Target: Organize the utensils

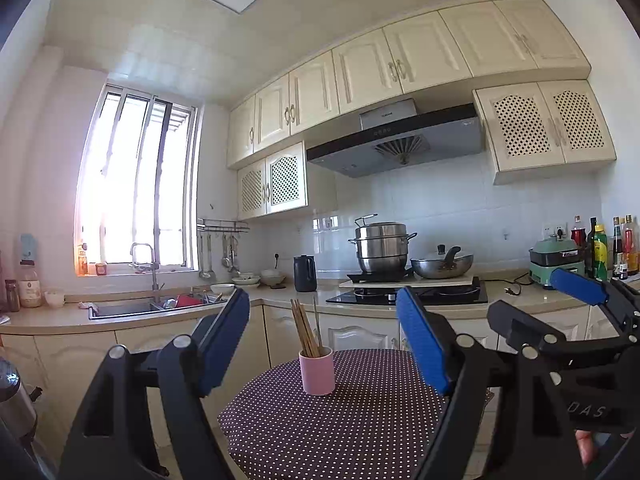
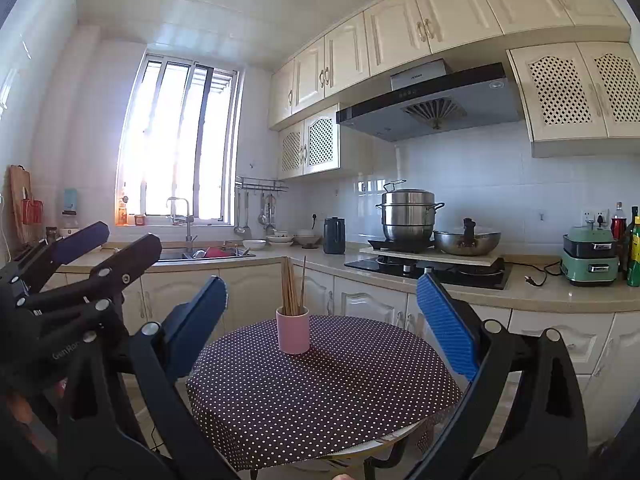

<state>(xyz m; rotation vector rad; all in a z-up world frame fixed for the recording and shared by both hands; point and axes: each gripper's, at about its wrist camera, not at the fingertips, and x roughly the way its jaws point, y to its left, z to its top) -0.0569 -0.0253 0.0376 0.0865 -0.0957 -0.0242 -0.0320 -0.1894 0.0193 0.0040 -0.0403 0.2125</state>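
A pink cup [image 2: 293,330] stands upright toward the far side of a round table [image 2: 320,408] draped in a dark polka-dot cloth, and out of it rises a bundle of wooden chopsticks [image 2: 289,287], leaning a little to the left, with one thinner, darker stick apart from the rest on the right. The chopsticks are probably light, stiff and smooth, so a single one would tend to pivot or slide between flat pads; the surest hold is likely across several at once, on the exposed shafts above the rim (well clear of the cup's lip). The cup looks like ceramic or hard plastic, I cannot tell which. It is tall for its base, so a sideways pull on the sticks could tip it, and it may need steadying low on its wall.

Both tools hang short of the table with nothing between their blue pads: the left gripper [image 1: 322,340] is spread wide with the cup framed between its fingers, and the right gripper [image 2: 320,320] is equally released. Each shows at the edge of the other's view.

Beyond lie the kitchen counter [image 2: 520,300], the sink [image 1: 132,310] and the stove [image 2: 428,270].
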